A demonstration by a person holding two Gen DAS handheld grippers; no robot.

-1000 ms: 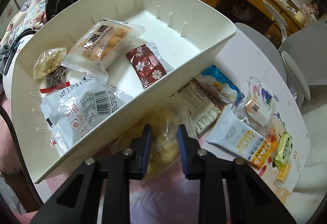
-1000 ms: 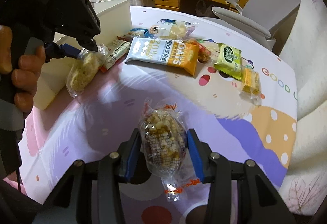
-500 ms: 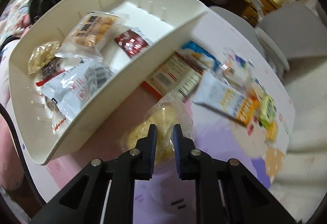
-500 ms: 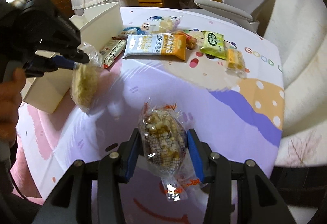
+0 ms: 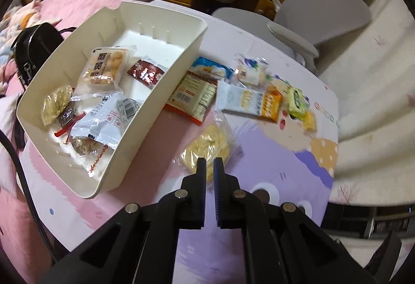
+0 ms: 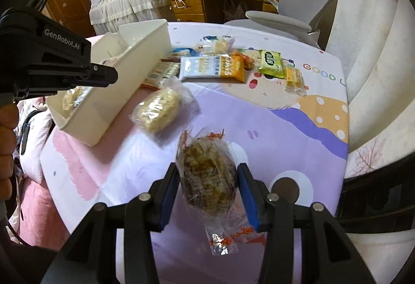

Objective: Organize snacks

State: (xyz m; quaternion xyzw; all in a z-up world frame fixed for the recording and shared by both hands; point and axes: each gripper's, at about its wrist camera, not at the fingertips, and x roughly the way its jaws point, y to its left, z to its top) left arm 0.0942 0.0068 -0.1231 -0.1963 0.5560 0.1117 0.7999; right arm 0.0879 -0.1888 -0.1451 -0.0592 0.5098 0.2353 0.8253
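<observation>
left tongs (image 5: 210,167): clenched, nothing between the pads
right tongs (image 6: 207,190): grasping a brown snack pack (image 6: 207,175)
pale snack pack (image 6: 158,109): on the bench (image 6: 285,133), beside the bin (image 6: 135,61)

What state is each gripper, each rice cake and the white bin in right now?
left gripper: shut, gripping nothing that I can see.
pale puffed-rice cake in a clear wrapper: free of both grippers, beside the bin.
right gripper: shut on the brown cake.
brown puffed-grain cake in a clear wrapper: gripped, wrapper sealed.
white plastic bin: upright, partly filled with packets.
</observation>
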